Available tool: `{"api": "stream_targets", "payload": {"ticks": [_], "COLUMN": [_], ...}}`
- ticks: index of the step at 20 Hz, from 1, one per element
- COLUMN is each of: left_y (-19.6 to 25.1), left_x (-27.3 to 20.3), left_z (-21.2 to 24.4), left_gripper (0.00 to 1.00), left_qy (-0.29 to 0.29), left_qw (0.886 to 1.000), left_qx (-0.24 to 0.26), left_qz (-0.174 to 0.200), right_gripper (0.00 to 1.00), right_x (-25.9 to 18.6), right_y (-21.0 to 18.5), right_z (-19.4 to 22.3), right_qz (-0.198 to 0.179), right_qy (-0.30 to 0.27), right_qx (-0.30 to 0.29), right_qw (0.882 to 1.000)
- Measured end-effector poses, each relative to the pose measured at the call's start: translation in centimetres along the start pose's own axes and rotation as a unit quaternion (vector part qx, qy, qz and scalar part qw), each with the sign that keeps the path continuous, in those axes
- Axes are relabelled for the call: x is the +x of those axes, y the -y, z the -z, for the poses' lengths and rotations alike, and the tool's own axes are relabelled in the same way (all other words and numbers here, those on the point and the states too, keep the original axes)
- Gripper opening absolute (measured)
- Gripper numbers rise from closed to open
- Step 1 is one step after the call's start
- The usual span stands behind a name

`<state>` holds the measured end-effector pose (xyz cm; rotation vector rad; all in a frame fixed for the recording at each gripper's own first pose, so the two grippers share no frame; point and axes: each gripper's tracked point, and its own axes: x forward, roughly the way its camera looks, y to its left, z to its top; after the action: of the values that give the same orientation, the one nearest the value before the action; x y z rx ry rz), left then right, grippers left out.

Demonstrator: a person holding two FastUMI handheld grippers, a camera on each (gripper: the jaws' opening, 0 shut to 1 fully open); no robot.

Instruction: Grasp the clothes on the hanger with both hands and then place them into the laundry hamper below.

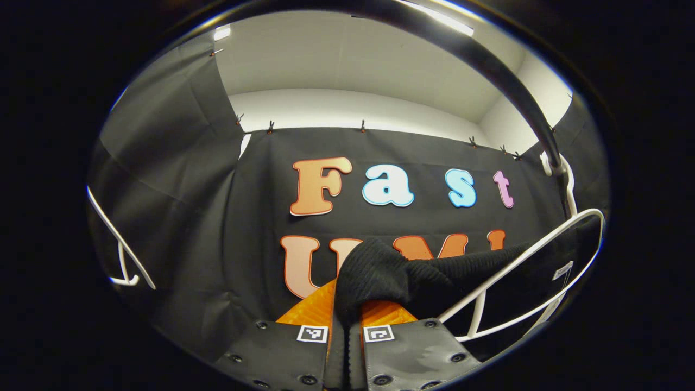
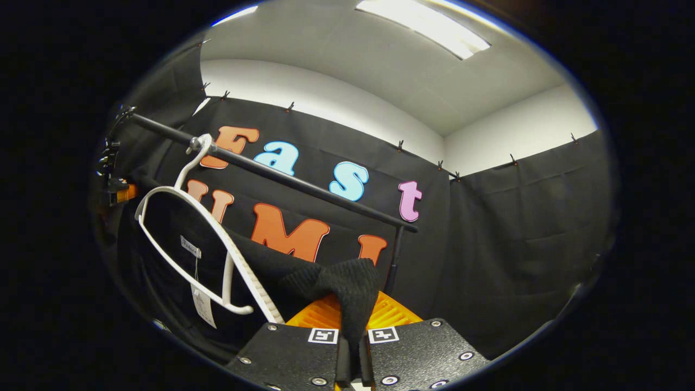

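Left gripper (image 1: 347, 317): jaws closed nearly together on a bunched fold of the black knit garment (image 1: 380, 271), cloth squeezed between both fingers and humped up just above the tips. Right gripper (image 2: 353, 326): same, jaws pinched tight on another bunch of the same garment (image 2: 336, 285), fabric running down into the slit between the fingers. Both grasps look done.

Landmark = the white hanger (image 2: 212, 233). The black rail (image 2: 282, 182) runs above it, hook over the rail. In the left gripper view the rail (image 1: 510, 87) curves overhead and the hanger (image 1: 543, 255) sits right of the gripper, just beside the pinched cloth. The garment stretches from that gripper's tips toward the hanger and seems to pass behind its arm; I can't tell whether it is draped on the hanger or free of it. In the right gripper view the garment spreads from the hanger's lower arm across to the gripper, taut-ish between them, with a white tag (image 2: 191, 247) hanging inside the hanger's frame. A second white hanger (image 1: 122, 250), bare, is well apart at the far left of the left gripper view.

Progress, as a judgement: two-handed grasp achieved, roughly first half. Left to do: pull the garment clear of the hanger, bring it down, release into the hamper. The hamper's position can't be confirmed here. Risk: cloth snagging on the hanger arm.
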<state>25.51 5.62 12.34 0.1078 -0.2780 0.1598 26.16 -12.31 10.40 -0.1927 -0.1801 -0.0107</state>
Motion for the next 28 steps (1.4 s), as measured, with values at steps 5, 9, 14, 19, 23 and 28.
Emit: {"api": "stream_targets", "payload": {"ticks": [5,9,14,19,23,28], "left_y": [0.0,0.1,-0.5,-1.5,-2.7,-3.7], "left_x": [0.2,-0.3,-2.3,-6.4,-9.8,-13.9], "left_z": [2.9,4.8,5.6,5.4,5.9,5.5], "left_gripper": [0.1,0.1,0.1,0.1,0.1,0.1], "left_qy": [-0.03,-0.044,-0.049,-0.053,-0.061,-0.067], "left_qw": [1.0,0.999,0.999,0.999,0.998,0.997], "left_qx": [0.003,0.008,0.011,0.003,-0.009,-0.011], "left_qz": [0.004,0.002,-0.004,-0.011,-0.017,-0.021], "right_gripper": [0.06,0.06,0.06,0.06,0.06,0.06], "right_x": [-0.2,-1.2,-3.0,-6.5,-9.7,-13.4], "right_y": [-0.8,-2.4,-3.6,-5.2,-6.7,-9.0], "right_z": [3.0,5.0,6.4,7.0,6.4,5.8], "right_qz": [-0.004,-0.01,-0.014,-0.015,-0.018,-0.034], "right_qy": [-0.024,-0.034,-0.043,-0.051,-0.043,-0.043], "right_qx": [0.01,0.013,0.024,0.041,0.041,0.062], "right_qw": [1.0,0.999,0.999,0.998,0.998,0.997]}}
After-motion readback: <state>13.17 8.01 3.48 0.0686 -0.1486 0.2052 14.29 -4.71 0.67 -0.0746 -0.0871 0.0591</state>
